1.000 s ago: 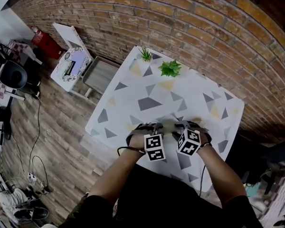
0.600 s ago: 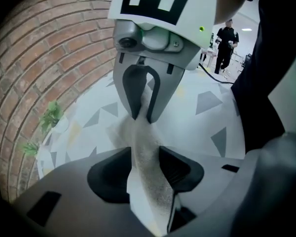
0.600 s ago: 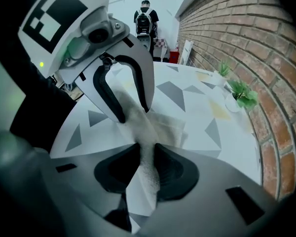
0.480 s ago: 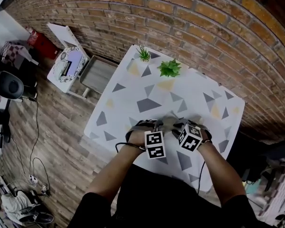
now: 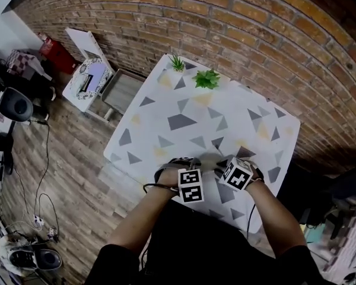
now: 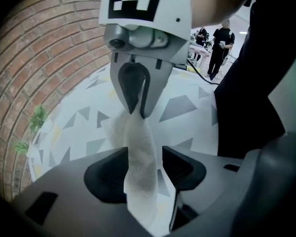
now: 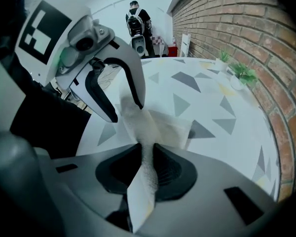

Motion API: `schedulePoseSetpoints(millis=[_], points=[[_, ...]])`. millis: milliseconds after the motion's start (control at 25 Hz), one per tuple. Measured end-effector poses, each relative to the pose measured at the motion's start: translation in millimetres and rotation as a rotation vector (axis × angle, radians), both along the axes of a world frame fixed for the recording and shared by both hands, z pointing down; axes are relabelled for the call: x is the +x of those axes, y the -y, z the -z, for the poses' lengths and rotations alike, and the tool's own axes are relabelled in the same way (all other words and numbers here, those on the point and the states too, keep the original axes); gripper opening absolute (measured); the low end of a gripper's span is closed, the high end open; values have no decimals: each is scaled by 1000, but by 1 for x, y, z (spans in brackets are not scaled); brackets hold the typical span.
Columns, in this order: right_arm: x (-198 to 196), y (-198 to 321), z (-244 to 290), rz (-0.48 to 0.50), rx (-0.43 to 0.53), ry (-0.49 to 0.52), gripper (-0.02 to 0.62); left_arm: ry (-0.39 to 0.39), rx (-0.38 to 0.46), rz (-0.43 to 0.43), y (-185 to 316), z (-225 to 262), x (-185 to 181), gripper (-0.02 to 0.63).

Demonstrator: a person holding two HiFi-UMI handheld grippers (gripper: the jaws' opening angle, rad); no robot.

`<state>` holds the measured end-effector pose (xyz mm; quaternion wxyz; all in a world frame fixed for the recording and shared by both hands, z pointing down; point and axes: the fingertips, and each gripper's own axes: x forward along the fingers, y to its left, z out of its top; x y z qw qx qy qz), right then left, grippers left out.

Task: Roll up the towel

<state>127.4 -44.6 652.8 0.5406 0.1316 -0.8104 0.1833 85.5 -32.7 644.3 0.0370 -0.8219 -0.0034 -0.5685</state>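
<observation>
A: Starting big: patterned counter across the middle of the frame. And on it?

B: Near its lower edge, white towel, partly lifted and strung out sideways, probably kept taut for rolling.

A: And the left gripper?

B: Just been opening; spread wide around it, not pinching. Probably about to regrip.

A: And the right gripper?

B: Just been closing; clamped on the towel, anchoring that end.

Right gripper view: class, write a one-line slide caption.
Right gripper, jaws just closed further, pinches the white towel over the triangle-patterned table.
</observation>
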Motion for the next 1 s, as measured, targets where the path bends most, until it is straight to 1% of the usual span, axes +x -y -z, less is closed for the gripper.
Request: schedulePoseSetpoints(millis=[80, 200, 280, 400, 520, 560, 760, 920, 1000], points=[[2, -13, 5, -12, -37, 26, 89, 23, 27, -13, -13, -3, 2, 240], [2, -32, 10, -15, -95, 57, 89, 36, 46, -16, -24, -10, 7, 244], [3, -43, 10, 0, -117, 53, 89, 39, 31, -22, -31, -14, 9, 241], [6, -47, 5, 36, -99, 15, 100, 30, -16, -28, -35, -16, 10, 198], [9, -39, 3, 38, -84, -11, 111, 2, -93, -23, -33, -14, 11, 155], [9, -34, 3, 32, -84, -12, 114, -1, -106, -23, -30, -14, 11, 152], [9, -10, -2, 13, -83, -13, 119, 0, -86, -26, -7, -12, 6, 167], [9, 4, -1, 26, -106, -25, 128, -18, -144, -14, 4, -11, 4, 175], [11, 11, -5, 26, -116, -26, 147, -32, -143, -4, 13, -11, 4, 179]])
